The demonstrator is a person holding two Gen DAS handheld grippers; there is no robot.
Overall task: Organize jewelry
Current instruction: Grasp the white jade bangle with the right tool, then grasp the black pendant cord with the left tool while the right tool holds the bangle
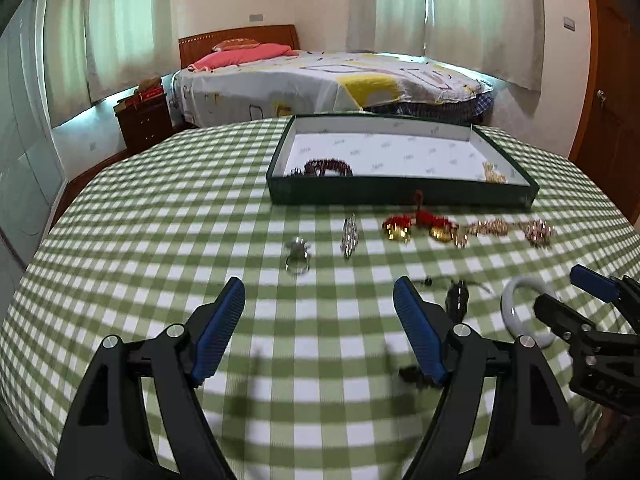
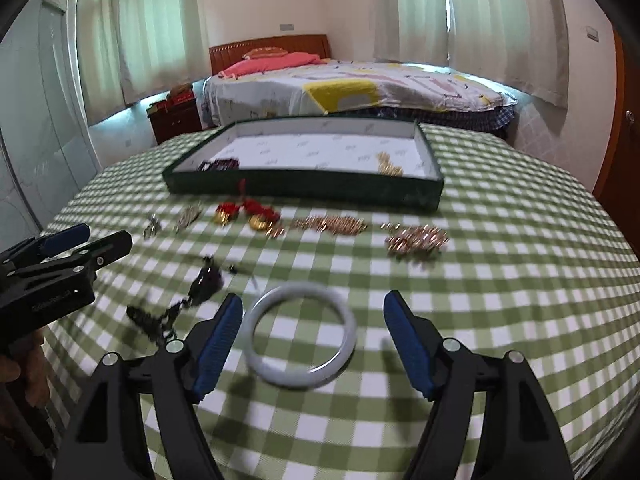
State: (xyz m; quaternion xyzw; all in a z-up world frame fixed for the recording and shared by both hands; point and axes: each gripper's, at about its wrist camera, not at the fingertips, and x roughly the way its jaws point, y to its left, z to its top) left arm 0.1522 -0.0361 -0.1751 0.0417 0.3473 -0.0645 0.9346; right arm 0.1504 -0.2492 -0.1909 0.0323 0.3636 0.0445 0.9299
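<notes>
A white bangle (image 2: pixel 256 312) lies flat on the checked cloth between the fingers of my right gripper (image 2: pixel 314 308), which is open; its pads do not press the ring. The bangle (image 1: pixel 510 300) also shows at the right of the left wrist view, beside the right gripper (image 1: pixel 568 296). My left gripper (image 1: pixel 320 292) is open over bare cloth with nothing between its fingers. A silver ring (image 1: pixel 298 258) and a silver clip (image 1: pixel 350 234) lie beyond it. The green tray (image 1: pixel 400 194) holds a dark bead bracelet (image 1: pixel 328 166) and a gold piece (image 1: pixel 494 174).
In front of the tray lie red-and-gold ornaments (image 2: pixel 244 214), a gold chain (image 2: pixel 328 224) and a beaded cluster (image 2: pixel 416 240). A dark necklace (image 2: pixel 200 284) sprawls left of the bangle. The left gripper (image 2: pixel 96 240) is at the left edge. A bed (image 2: pixel 352 88) stands behind the table.
</notes>
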